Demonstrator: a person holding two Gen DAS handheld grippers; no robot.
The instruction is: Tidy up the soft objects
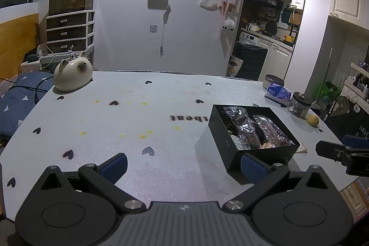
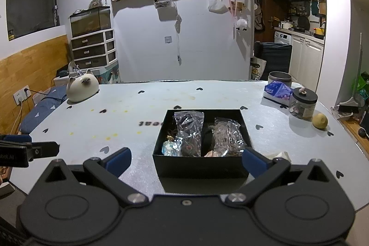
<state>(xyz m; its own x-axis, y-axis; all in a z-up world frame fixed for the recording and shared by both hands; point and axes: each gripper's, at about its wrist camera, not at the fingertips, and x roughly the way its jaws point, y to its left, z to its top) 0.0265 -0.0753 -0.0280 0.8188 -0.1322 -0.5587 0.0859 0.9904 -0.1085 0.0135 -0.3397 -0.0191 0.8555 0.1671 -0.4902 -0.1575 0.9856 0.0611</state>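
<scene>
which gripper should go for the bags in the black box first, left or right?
Right, probably. The right gripper is open and squarely faces the black box, with the plastic bags straight ahead. The left gripper, also open, has the box off to its right, so it would need a sideways move.

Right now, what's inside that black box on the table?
The black box holds crinkly clear plastic bags with dark and tan items inside. What they are, and what lies beneath them, is hidden.

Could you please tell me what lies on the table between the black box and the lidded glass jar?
Only bare tablecloth with printed hearts lies between the black box and the glass jar, clearest in the right wrist view.
</scene>
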